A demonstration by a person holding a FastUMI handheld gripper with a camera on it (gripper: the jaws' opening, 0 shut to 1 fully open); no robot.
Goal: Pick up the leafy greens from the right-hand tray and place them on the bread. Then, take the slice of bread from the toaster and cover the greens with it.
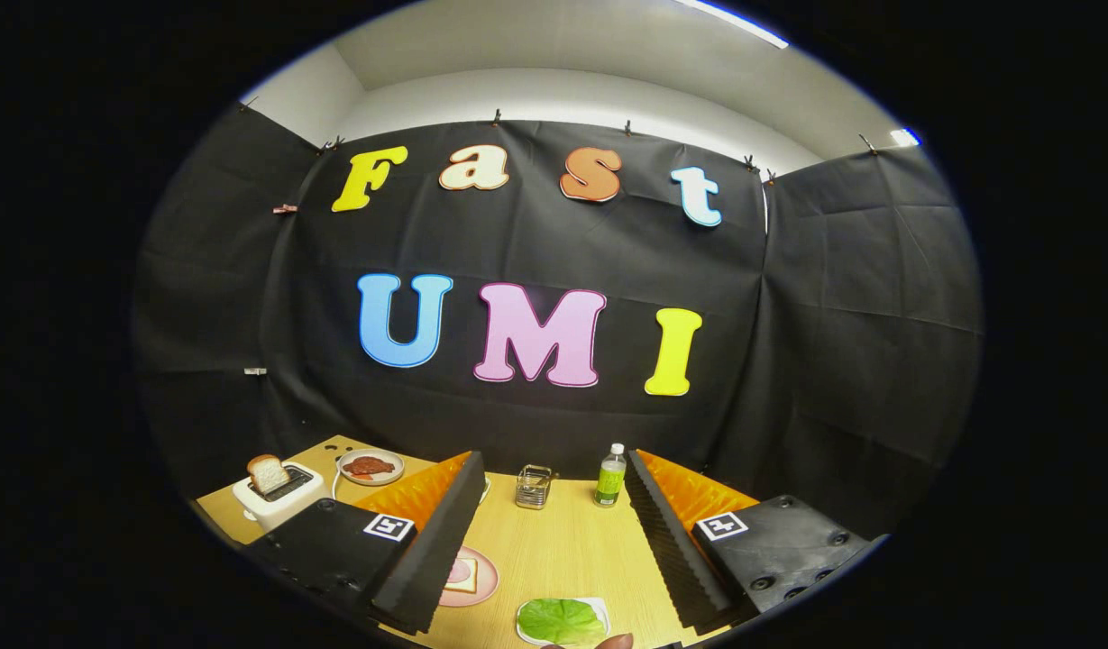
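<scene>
My gripper (554, 532) is held above the wooden table (563, 550), its two fingers spread wide apart with nothing between them. The leafy greens (561, 620) lie flat on a small white tray (599, 606) on the table between and below the fingers. A pink plate (481, 577) with a slice of bread (463, 575) on it sits partly behind the left finger. The white toaster (279, 498) stands at the far left of the table with a bread slice (267, 472) sticking up out of its slot.
A round plate with reddish meat (370, 467) sits behind the toaster. A small metal wire holder (534, 487) and a green bottle (610, 476) stand at the table's back edge near the black cloth wall. A fingertip (613, 642) shows by the greens' tray.
</scene>
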